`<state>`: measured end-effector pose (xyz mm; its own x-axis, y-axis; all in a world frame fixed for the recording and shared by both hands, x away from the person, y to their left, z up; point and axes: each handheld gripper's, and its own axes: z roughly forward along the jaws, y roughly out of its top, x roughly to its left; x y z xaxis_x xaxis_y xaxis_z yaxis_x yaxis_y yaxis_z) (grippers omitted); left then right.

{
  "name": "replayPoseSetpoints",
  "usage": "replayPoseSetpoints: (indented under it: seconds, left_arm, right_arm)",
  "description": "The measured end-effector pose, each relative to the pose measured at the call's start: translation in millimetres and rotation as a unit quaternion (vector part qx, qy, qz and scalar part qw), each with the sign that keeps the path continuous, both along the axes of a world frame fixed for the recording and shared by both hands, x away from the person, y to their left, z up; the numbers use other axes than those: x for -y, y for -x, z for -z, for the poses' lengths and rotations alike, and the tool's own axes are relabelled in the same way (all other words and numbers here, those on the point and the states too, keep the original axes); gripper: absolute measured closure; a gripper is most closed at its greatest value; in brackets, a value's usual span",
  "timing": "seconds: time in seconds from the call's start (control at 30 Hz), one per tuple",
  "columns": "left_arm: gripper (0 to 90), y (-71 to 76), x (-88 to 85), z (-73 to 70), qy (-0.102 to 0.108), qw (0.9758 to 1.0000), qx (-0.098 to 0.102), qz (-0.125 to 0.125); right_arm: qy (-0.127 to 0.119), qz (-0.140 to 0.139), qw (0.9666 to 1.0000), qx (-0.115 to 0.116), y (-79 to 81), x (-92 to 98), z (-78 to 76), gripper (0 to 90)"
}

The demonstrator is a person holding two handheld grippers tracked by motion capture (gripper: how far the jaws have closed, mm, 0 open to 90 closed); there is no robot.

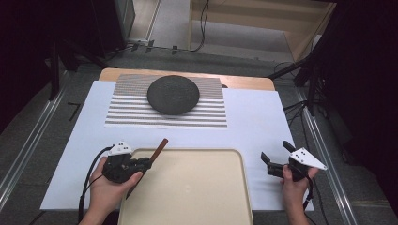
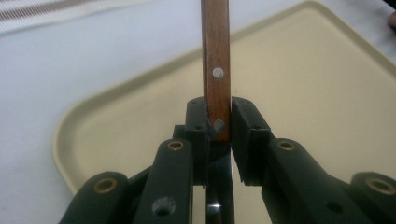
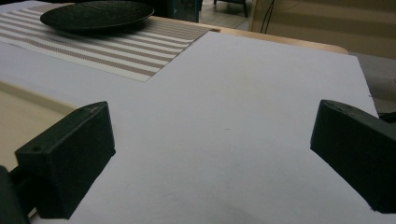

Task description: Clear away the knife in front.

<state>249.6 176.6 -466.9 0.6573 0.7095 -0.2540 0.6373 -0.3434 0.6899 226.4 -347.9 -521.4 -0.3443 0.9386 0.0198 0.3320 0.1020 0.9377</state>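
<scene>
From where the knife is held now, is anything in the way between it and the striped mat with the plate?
Nothing visible. The left hand-held gripper holds the knife at the tray's far left corner; only bare white tabletop lies before the striped mat and black plate.

Item count: one beige tray (image 1: 187, 187) at the lower centre of the high view; one knife with a wooden handle (image 2: 216, 70), at the tray's upper left corner; one dark round plate (image 1: 172, 94) at the upper centre; one striped placemat (image 1: 126, 110) beneath it; one white table covering (image 1: 253, 126). Grippers: two, one left gripper (image 1: 141, 164) at lower left, one right gripper (image 1: 274, 157) at lower right.
</scene>
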Motion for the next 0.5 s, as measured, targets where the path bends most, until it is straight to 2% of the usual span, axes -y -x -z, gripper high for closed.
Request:
replayPoseSetpoints:
  seconds: [0.17,0.23,0.5]
  left_arm:
    - [77.3,4.9,-2.3,14.4,0.006,0.9998,-0.019,-0.002]
    - [77.3,6.6,-2.6,19.3,0.001,0.9997,-0.023,-0.002]
    - [77.2,11.8,-7.0,31.3,-0.001,0.9992,-0.039,-0.01]
  right_arm:
    - [0.0,0.0,1.0,0.0,0.0,0.0,0.1,0.0]
    - [0.001,0.0,1.0,-0.001,-0.1,0.0,0.1,0.0]
    - [0.004,0.001,1.0,-0.002,-0.4,-0.4,0.2,0.0]
